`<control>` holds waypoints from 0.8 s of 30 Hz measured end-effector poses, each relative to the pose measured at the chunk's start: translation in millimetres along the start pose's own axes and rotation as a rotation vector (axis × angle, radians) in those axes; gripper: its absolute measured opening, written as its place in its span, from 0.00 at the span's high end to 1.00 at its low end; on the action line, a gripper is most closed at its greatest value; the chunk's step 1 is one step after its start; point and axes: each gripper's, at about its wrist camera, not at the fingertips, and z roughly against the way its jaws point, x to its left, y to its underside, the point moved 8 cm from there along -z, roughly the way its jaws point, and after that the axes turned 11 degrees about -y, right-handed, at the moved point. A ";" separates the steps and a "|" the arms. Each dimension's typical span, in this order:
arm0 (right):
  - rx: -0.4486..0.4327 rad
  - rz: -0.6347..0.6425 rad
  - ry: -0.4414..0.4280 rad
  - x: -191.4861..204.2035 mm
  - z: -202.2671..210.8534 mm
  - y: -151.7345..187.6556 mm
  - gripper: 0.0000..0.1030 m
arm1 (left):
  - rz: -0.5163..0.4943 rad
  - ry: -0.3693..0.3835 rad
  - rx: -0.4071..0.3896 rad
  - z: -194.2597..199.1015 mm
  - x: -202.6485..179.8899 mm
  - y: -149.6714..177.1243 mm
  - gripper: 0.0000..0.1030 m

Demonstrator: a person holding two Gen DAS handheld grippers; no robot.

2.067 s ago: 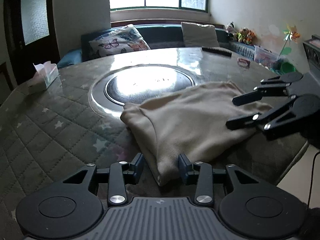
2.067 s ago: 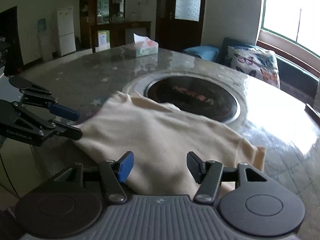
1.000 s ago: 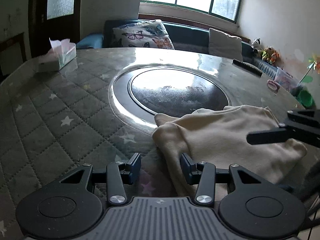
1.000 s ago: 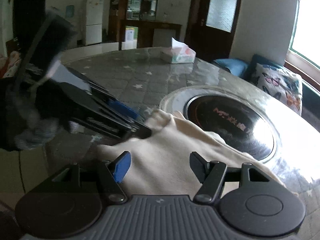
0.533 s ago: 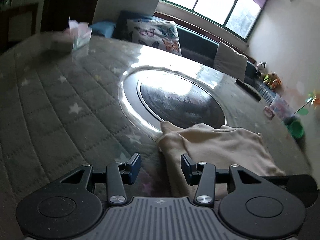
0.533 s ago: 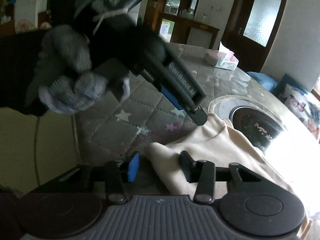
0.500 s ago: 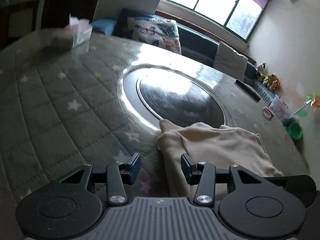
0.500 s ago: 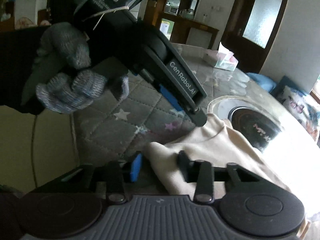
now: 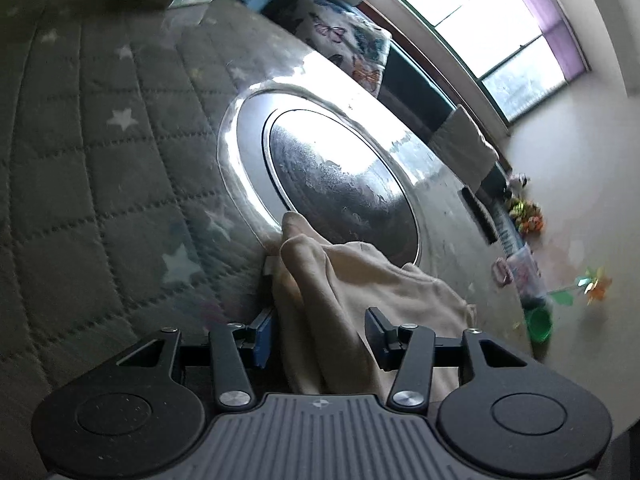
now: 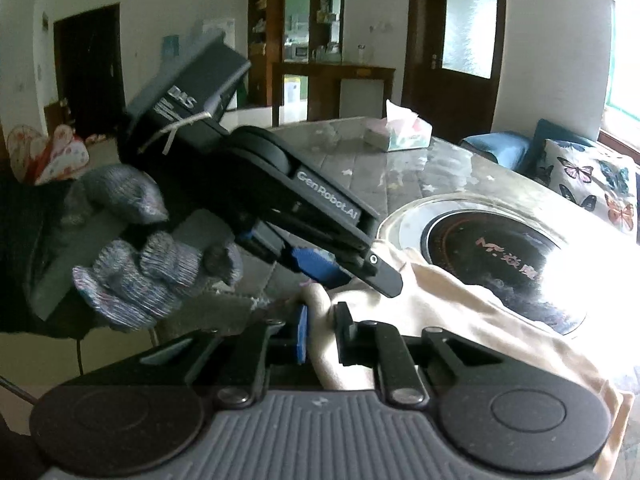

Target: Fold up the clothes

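Dim room, daylight from the window (image 9: 492,36)
Glare whitens the glass disc (image 9: 320,164); far tabletop smears with blur; fisheye edges bend and darken.

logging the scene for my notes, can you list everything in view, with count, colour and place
garment: one, cream, bunched on the near edge of the table, partly over the round inset
table: one, grey quilted cover with pale stars
round inset: one, dark and glossy with a silver ring, table centre
tissue box: one, pale green and pink, far side of the table
butterfly cushion: one, white with dark butterflies, on the sofa by the window
green cup: one, beyond the table's right edge
gloved hand: one, grey knit, holding the left tool
left hand-held gripper: black, cloth between its open jaws
right hand-held gripper: black, jaws closing on a cloth fold
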 end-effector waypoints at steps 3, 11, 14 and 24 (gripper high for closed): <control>-0.013 -0.008 -0.009 -0.7 5.7 1.0 0.88 | 0.036 0.016 0.021 -5.7 -0.8 1.1 0.76; -0.050 -0.118 0.016 -26.0 32.2 12.2 0.82 | 0.013 -0.018 0.012 -8.8 0.9 1.7 0.80; -0.069 -0.215 0.102 -60.1 51.9 24.3 0.82 | -0.001 -0.024 0.008 -8.6 0.1 2.3 0.80; -0.052 -0.479 0.356 -170.1 77.8 79.0 0.82 | -0.040 -0.047 -0.001 -8.8 -1.8 2.2 0.80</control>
